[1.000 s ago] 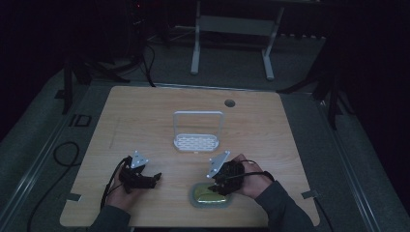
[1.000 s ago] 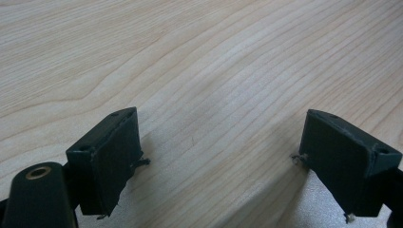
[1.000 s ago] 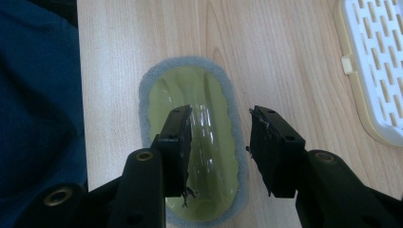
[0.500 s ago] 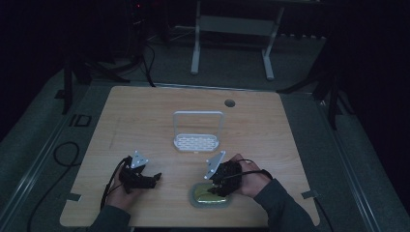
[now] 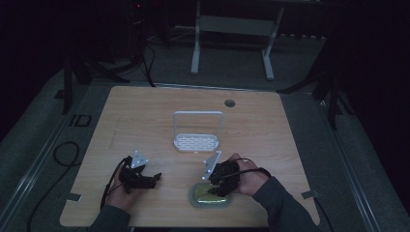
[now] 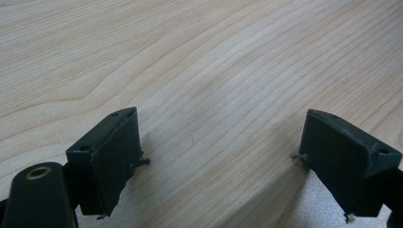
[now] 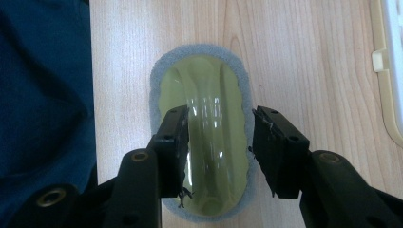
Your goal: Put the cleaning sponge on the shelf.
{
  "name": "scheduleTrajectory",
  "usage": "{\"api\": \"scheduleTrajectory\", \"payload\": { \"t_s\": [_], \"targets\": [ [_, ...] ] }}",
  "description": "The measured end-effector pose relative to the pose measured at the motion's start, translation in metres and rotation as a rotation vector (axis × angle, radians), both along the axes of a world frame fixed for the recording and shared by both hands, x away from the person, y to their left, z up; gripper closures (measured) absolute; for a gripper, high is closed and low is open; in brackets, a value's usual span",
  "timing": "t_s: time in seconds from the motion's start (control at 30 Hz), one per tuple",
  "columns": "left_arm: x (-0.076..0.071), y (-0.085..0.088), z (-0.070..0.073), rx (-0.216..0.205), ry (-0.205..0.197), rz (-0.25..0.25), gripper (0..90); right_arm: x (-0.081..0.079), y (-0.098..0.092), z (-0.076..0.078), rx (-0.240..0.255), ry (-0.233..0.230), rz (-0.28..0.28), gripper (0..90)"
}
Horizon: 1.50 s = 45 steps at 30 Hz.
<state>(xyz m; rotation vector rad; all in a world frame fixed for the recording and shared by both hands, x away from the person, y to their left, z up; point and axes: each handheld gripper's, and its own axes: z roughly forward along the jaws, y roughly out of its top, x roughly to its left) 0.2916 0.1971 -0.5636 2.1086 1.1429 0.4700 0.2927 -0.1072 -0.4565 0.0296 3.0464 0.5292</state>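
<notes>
An oval olive-yellow pad (image 7: 204,85) with a grey foam rim and a glossy clear ridge along its middle lies flat near the table's front edge (image 5: 203,199). My right gripper (image 7: 221,142) points straight down over it, open, with one jaw on each side of the ridge; in the high view the right gripper (image 5: 215,190) covers the pad's right part. My left gripper (image 6: 218,152) is open just above bare wood, with nothing between its jaws, and it is at the front left (image 5: 154,179).
A white slotted rack (image 5: 197,140) with an upright hoop back stands mid-table; its cream edge (image 7: 392,71) is at the right of the right gripper view. A round cable hole (image 5: 229,103) lies farther back. A blue sleeve (image 7: 43,95) lies left of the pad.
My right gripper has edged slightly left over the pad. The left gripper has stayed where it was.
</notes>
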Motion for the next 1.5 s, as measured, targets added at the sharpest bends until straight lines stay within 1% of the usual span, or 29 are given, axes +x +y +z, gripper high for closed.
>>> {"api": "scheduleTrajectory", "payload": {
  "t_s": [0.27,0.6,1.07,1.5],
  "targets": [
    [0.000,0.000,0.000,0.000,-0.001,0.000,13.7,0.001,0.003,0.000,-0.014,0.006,0.017,58.7],
    [0.000,0.000,0.000,0.000,0.000,0.000,13.7,0.000,0.004,-0.002,-0.032,0.016,0.030,59.2],
    [0.000,0.000,0.000,0.000,0.000,0.000,13.7,0.000,0.010,-0.008,-0.094,0.025,0.055,59.5],
    [0.000,0.000,0.000,0.000,0.000,0.000,13.7,0.001,0.014,-0.016,-0.135,0.032,0.069,60.4]
  ]
}}
